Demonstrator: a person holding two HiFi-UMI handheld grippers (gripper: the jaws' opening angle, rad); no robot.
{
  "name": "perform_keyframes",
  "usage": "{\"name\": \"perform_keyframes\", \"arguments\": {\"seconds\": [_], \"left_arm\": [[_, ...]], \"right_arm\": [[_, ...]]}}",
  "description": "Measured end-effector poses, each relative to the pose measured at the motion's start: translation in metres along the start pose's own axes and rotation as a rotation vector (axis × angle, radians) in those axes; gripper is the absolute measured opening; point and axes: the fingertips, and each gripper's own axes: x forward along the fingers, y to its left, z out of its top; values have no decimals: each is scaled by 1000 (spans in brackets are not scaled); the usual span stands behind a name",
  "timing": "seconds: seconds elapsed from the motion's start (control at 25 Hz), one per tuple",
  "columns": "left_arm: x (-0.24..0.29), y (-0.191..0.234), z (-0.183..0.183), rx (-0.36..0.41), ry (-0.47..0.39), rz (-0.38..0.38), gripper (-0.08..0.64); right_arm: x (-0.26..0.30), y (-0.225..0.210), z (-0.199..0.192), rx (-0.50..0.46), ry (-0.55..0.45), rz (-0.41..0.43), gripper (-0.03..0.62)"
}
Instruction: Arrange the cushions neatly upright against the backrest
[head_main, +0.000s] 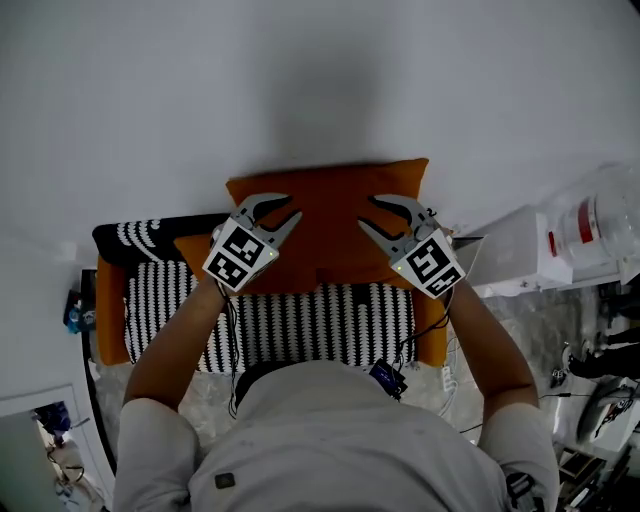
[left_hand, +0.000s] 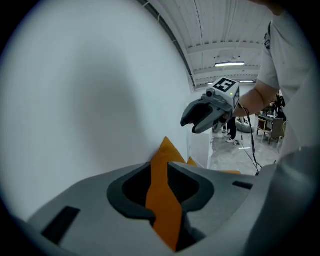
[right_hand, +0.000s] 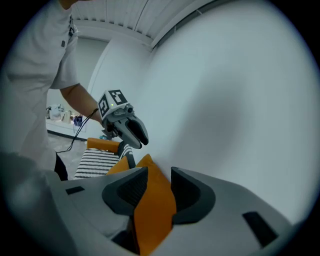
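An orange cushion (head_main: 330, 240) stands upright against the white wall (head_main: 300, 80) at the back of a striped seat (head_main: 320, 322). My left gripper (head_main: 292, 206) is over the cushion's left part with its jaws spread. My right gripper (head_main: 368, 210) is over the right part, also spread. In the left gripper view the cushion's orange edge (left_hand: 164, 205) runs through the gap between the jaws of my left gripper (left_hand: 159, 175), with the right gripper (left_hand: 195, 120) beyond it. In the right gripper view the cushion (right_hand: 152, 210) lies between the jaws of my right gripper (right_hand: 155, 182), with the left gripper (right_hand: 137, 135) beyond.
A black cushion with white markings (head_main: 140, 238) lies at the seat's back left. Orange armrests (head_main: 108, 320) flank the striped seat. A white cabinet (head_main: 520, 255) with a clear container (head_main: 600, 220) stands to the right. Cables hang below the right gripper.
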Motion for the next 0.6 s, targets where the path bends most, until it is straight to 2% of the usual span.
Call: {"name": "perform_keyframes", "arguments": {"seconds": [0.28,0.4,0.6], "left_arm": [[28,29,-50,102,197,-40,169],[36,43,-69,131,264,-50,191],[57,52,-96,157,376,-111,223]], "right_arm": [[23,-19,-54,-135,244,122,236],[31,-28,-75,-176,313,164,252],[46,-55,-116,-216,429,208,258]]}}
